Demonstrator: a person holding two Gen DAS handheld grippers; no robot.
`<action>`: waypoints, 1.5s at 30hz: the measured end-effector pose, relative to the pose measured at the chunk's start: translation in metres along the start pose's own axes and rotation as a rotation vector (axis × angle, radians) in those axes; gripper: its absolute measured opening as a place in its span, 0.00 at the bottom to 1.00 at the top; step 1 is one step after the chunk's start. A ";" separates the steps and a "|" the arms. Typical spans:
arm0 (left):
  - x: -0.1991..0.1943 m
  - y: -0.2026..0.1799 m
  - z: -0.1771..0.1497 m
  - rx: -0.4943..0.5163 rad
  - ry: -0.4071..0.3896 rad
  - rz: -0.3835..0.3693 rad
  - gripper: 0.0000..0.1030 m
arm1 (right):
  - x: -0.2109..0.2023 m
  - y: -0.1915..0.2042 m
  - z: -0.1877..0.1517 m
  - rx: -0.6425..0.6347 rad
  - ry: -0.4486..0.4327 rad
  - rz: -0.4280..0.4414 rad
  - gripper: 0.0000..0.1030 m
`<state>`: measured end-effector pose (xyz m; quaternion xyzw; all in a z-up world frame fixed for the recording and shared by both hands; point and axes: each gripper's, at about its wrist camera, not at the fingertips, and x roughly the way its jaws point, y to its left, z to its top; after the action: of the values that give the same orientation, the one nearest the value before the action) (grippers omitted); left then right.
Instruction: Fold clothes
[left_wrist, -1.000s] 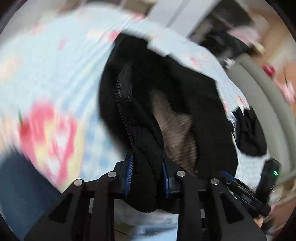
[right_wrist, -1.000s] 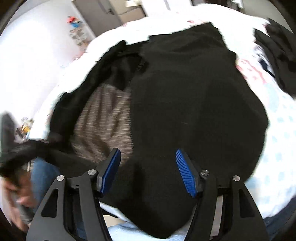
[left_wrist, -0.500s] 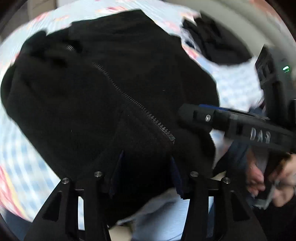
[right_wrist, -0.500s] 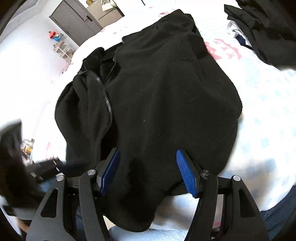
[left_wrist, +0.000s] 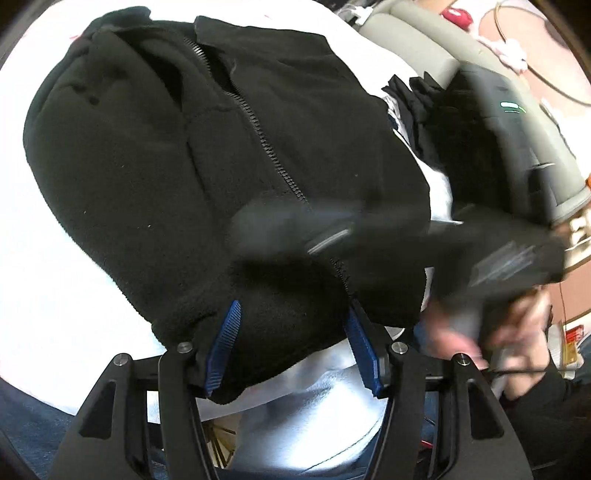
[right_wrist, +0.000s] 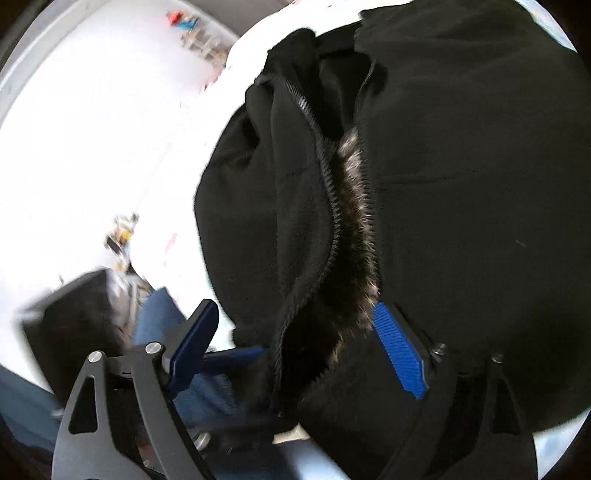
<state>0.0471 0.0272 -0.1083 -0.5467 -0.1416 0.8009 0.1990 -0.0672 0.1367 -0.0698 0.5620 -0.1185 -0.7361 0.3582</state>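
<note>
**A:** Left gripper (left_wrist: 291, 347) first: jaws opening, blue pads clear of cloth on both sides. Hem of the black fleece jacket (left_wrist: 207, 155) lies between them, loose, not pinched.

**B:** Right gripper (right_wrist: 295, 350)?

**A:** Also opening, spread wide. Jacket's lower edge and the parted zipper (right_wrist: 325, 177) sit between its fingers; right pad rests against the fleece, left pad stands out in the air beside it. No grip.

**B:** Where's the garment, working outward?

**A:** Hem just ahead of both sets of fingertips, body running away from them, collar at the far end. It lies on a pale bedsheet (left_wrist: 66, 280). Front not fully shut: furry brown lining (right_wrist: 356, 221) shows in the gap, seen from the right wrist. Beyond, to the right of the left gripper, a dark clothes pile (left_wrist: 424, 96).

**B:** Step in hand?

**A:** Looks like letting go after laying it flat. To do it well: pull straight back so the pads don't drag the hem, then close the front panels over the lining before any fold. Right gripper is blurred in the left view, so go slower.
</note>
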 end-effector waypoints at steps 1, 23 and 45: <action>0.000 -0.002 0.001 0.002 0.002 -0.012 0.61 | 0.011 0.003 0.000 -0.054 0.028 -0.034 0.71; -0.031 0.031 0.087 -0.022 -0.239 0.045 0.48 | -0.065 0.023 -0.001 -0.024 -0.244 -0.035 0.09; -0.002 0.082 0.026 -0.150 -0.154 -0.077 0.58 | -0.059 0.008 -0.018 -0.074 -0.175 -0.272 0.18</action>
<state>0.0095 -0.0459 -0.1338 -0.4912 -0.2371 0.8193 0.1768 -0.0413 0.1735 -0.0273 0.4931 -0.0451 -0.8277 0.2641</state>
